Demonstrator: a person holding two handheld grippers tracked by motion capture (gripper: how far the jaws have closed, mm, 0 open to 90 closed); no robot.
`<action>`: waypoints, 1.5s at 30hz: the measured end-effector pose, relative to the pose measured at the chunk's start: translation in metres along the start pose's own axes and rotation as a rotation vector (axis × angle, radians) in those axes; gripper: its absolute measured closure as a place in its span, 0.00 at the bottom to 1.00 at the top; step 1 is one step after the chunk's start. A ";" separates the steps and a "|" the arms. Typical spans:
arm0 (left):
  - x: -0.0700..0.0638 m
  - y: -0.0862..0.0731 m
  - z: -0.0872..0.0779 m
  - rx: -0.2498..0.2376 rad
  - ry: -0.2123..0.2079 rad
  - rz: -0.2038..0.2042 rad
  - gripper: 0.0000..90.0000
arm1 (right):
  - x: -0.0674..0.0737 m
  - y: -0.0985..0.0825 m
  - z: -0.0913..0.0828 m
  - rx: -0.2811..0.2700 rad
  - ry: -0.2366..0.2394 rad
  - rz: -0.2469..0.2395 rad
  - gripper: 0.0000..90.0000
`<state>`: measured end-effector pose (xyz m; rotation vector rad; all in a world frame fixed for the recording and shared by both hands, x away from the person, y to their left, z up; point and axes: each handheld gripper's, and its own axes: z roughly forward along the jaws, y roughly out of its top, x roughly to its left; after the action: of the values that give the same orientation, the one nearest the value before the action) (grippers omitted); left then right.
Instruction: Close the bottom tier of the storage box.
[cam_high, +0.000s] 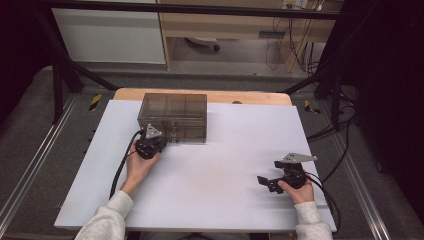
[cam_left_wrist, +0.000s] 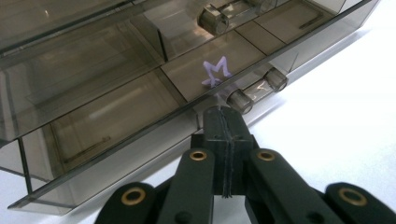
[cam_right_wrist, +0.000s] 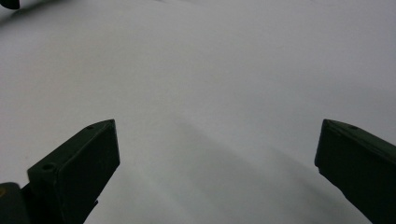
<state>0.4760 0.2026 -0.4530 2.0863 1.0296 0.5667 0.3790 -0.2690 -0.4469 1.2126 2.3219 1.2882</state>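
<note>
- My left tool is closed, its two black jaws pressed flat together with nothing between them, as the left gripper view shows.
- Its tip sits right at the front edge of the smoky transparent drawer box, just below a clear cylindrical handle on the lower drawer; I cannot tell whether the tip touches it.
- The drawer box stands at the far left-centre of the white desk, its back toward the wooden edge.
- Through the tinted front I see empty compartments and a second handle higher up.
- A small purple scribble shows on the drawer's floor, just beyond my jaw tips.
- My right tool is open, jaws wide apart, over bare desk near the right front corner, well apart from the box.
- In the right gripper view, the jaws frame plain white surface.
</note>
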 end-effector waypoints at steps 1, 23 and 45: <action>0.000 0.000 0.000 0.000 0.000 0.000 0.99 | 0.000 0.000 0.000 -0.001 0.001 0.000 0.01; 0.002 0.005 0.006 0.000 0.005 0.001 0.99 | 0.000 0.000 0.000 -0.002 0.000 0.000 0.01; 0.004 0.007 0.012 -0.020 0.020 -0.002 0.99 | 0.000 0.000 0.000 -0.005 0.000 -0.001 0.01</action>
<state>0.4892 0.1981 -0.4550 2.0657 1.0327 0.5959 0.3791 -0.2693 -0.4468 1.2100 2.3171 1.2929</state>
